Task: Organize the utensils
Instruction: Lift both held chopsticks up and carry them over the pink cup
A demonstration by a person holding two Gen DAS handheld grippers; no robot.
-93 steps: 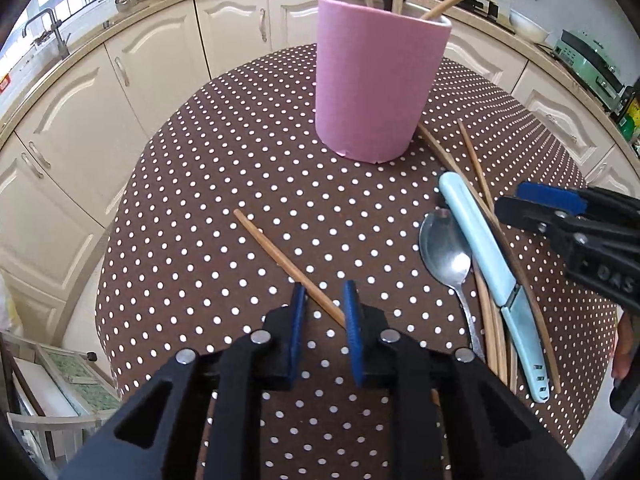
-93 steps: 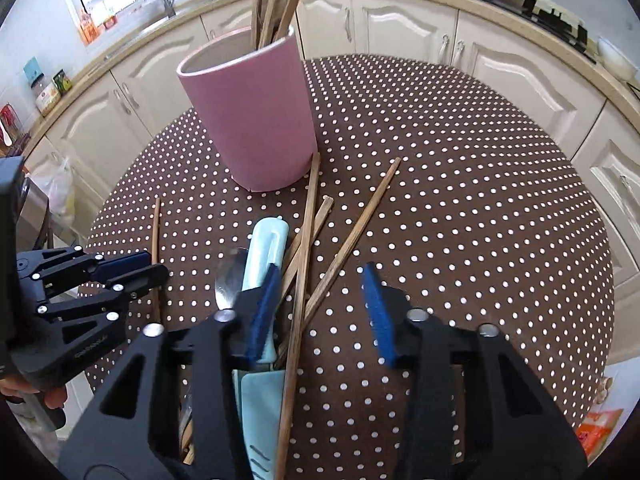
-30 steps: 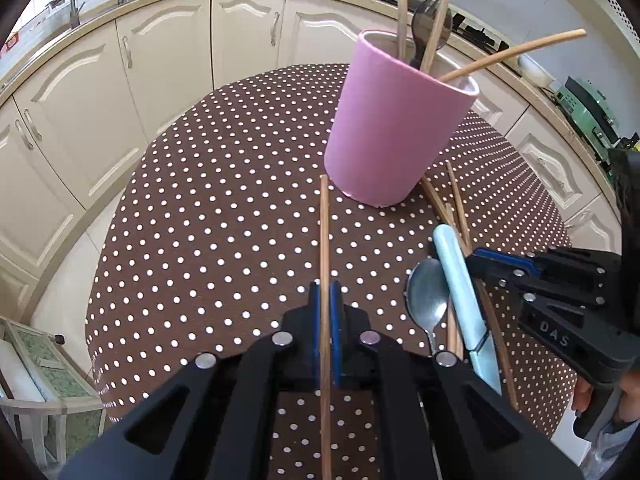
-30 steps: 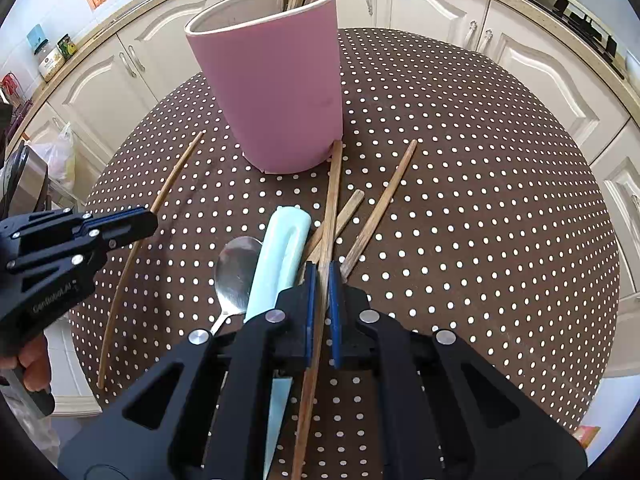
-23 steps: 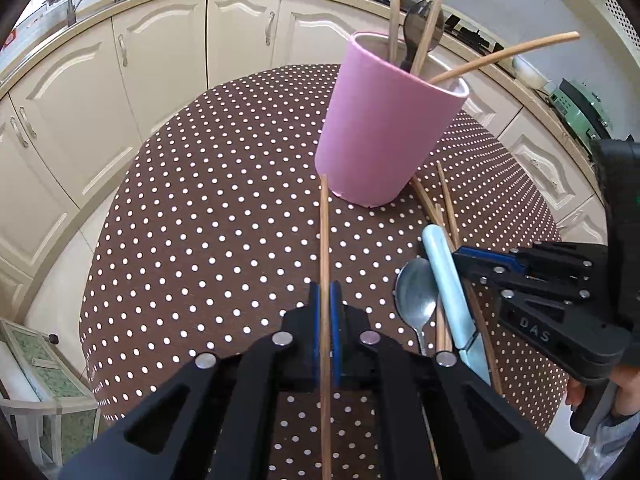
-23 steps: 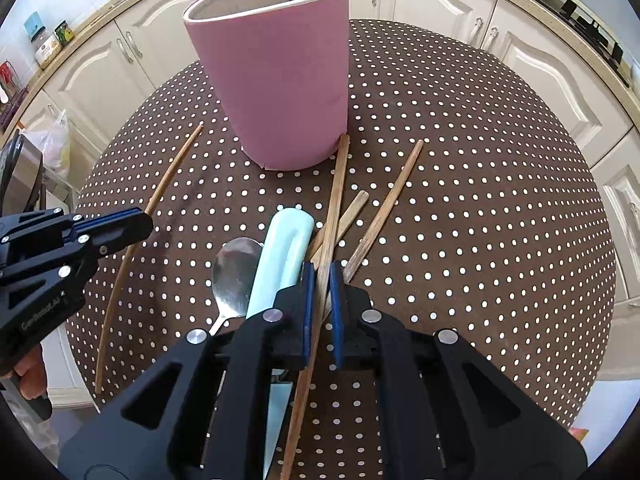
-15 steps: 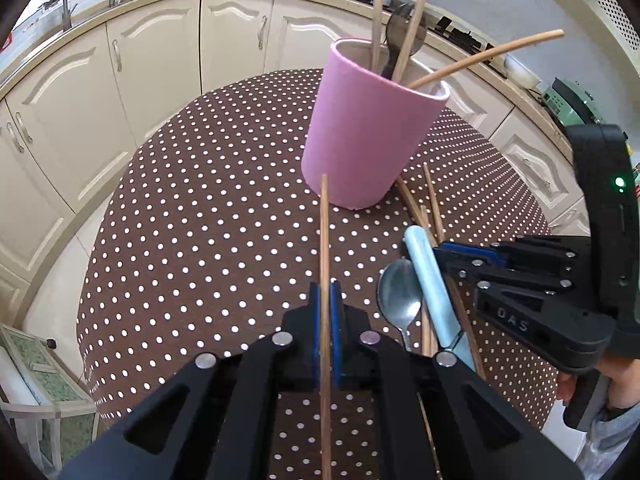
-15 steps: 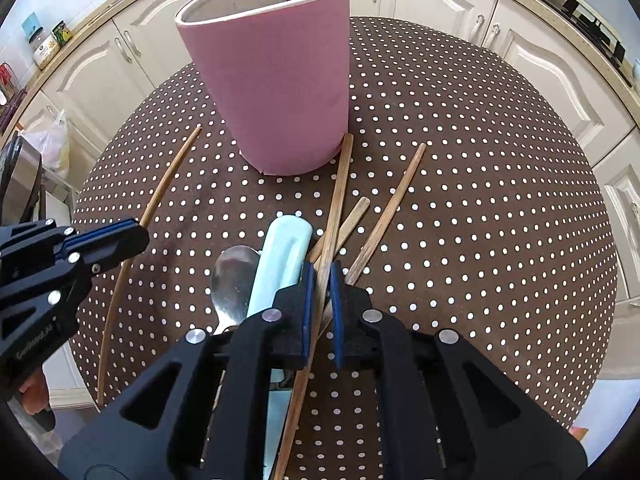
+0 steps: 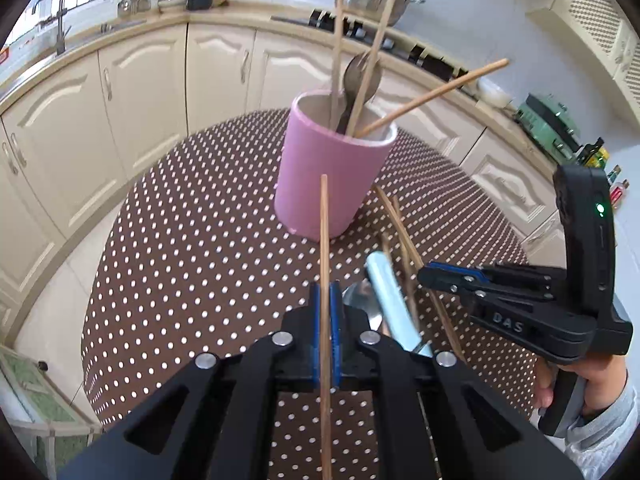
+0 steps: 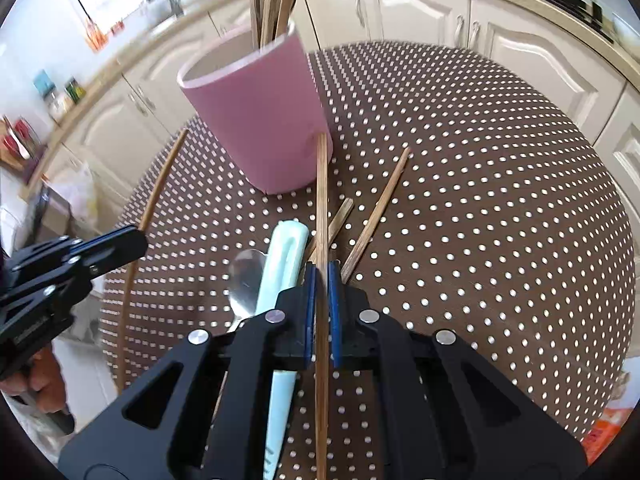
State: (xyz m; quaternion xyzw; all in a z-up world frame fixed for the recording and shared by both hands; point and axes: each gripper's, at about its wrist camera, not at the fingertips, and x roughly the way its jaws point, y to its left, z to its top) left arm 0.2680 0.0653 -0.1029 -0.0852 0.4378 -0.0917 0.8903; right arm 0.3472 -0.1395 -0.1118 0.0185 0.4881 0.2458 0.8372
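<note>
Pinching one chopstick (image 9: 324,264) each, your two grippers angle steeply down over the dotted counter (image 9: 192,248). Your left gripper (image 9: 325,292) has its blue fingers (image 9: 315,320) pressed together on a thin stick that runs straight ahead, its far tip showing against the side of the pink cup (image 9: 328,184). From the right wrist view that same stick (image 10: 160,184) looks lifted clear of the cloth, bowed by the lens.

Your right gripper (image 10: 321,276) likewise squeezes a darker stick (image 10: 321,208) between its fingers (image 10: 309,312); the tip lies over the cup's (image 10: 260,128) lower edge, though you cannot tell whether it touches. In the left view that gripper (image 9: 430,276) reaches in from the right side, your right hand (image 9: 576,384) wrapped round its grip low at the frame's edge. Your left hand (image 10: 36,376) shows only as a sliver at the other view's left border.

Loose on the counter between the grippers lie a pale blue handle (image 10: 284,264), a spoon (image 10: 246,272) just beside it and two more sticks (image 10: 376,216), one short piece (image 10: 340,216) half covered by the held stick. The handle's far end is hidden under your right gripper's body, so what tool it belongs to is unclear. Inside the cup stand several sticks (image 9: 336,52) and a metal utensil (image 9: 362,76); its lower part is hidden by the rim. The right wrist view is slightly blurred.
</note>
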